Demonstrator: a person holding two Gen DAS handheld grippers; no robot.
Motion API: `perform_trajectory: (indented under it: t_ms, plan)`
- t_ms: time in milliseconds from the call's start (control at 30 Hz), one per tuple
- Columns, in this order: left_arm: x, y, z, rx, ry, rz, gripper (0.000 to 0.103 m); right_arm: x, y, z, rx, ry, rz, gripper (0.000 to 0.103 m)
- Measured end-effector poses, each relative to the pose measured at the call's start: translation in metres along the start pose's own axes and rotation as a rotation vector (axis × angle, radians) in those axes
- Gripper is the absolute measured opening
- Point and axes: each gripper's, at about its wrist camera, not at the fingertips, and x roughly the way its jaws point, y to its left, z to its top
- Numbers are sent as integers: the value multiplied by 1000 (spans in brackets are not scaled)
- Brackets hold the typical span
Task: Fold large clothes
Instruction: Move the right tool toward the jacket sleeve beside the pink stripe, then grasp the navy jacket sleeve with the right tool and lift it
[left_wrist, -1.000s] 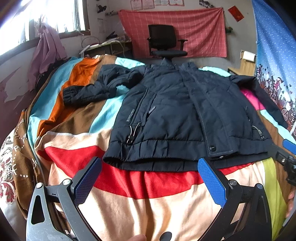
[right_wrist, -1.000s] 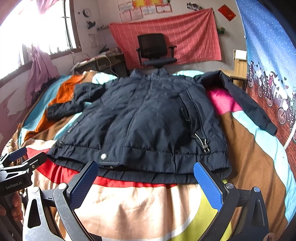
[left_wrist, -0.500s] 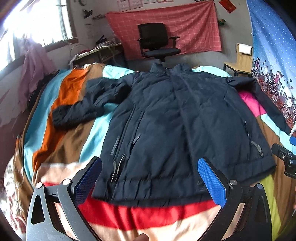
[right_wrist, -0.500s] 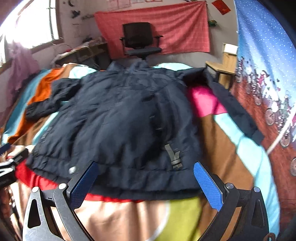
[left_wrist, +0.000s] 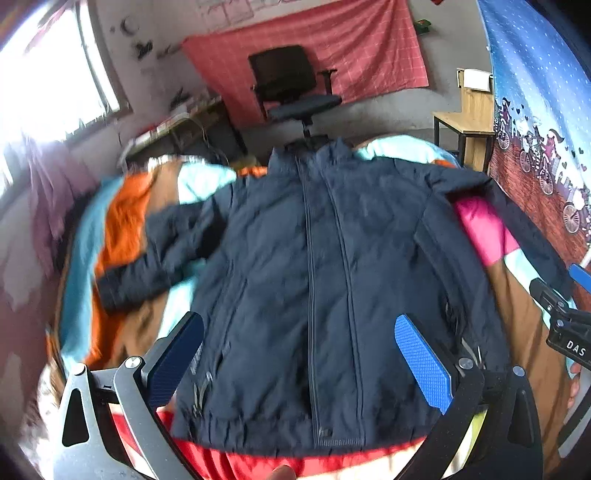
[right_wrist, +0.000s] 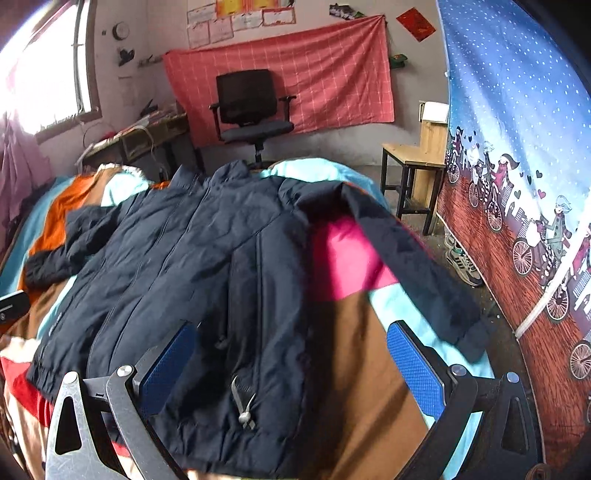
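Jacket (left_wrist: 325, 280): navy, zipped, front up, flat on the striped bedspread (left_wrist: 122, 221), collar at the far end, hem near.
Sleeves: left one bent across orange stripes; right one along the right edge.
Left gripper (left_wrist: 299, 354): jaws spread wide, holding nothing, above the hem.
Right gripper (right_wrist: 291, 373): jaws wide apart, empty, over the jacket's right hem corner.

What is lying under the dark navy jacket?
The jacket lies on a colour-block bedspread; orange, light blue, pink, brown and red patches show around it. The part directly beneath the jacket is covered.
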Motion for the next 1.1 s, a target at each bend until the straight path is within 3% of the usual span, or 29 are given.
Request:
perform_trajectory:
  t_ms: [267, 333, 533, 800, 933, 1033, 1100]
  plan:
    - [23, -41, 57, 68, 46, 90, 102, 4, -52, 30, 89, -94, 16, 103]
    - [22, -49, 64, 92, 25, 123, 102, 5, -63, 34, 128, -105, 15, 103]
    - [23, -73, 80, 125, -3, 85, 102, 8, -95, 25, 263, -109, 63, 103]
    - [77, -101, 119, 158, 17, 16, 102, 18, -125, 1, 371, -95, 57, 103]
    - [111, -92, 137, 139, 6, -20, 102, 31, -133, 0, 452, -52, 161, 103]
    - [146, -81, 151, 128, -18, -50, 102, 43, -139, -1, 585, -25, 312, 103]
    - [166, -75, 156, 120, -44, -75, 102, 50, -147, -6, 723, -33, 355, 103]
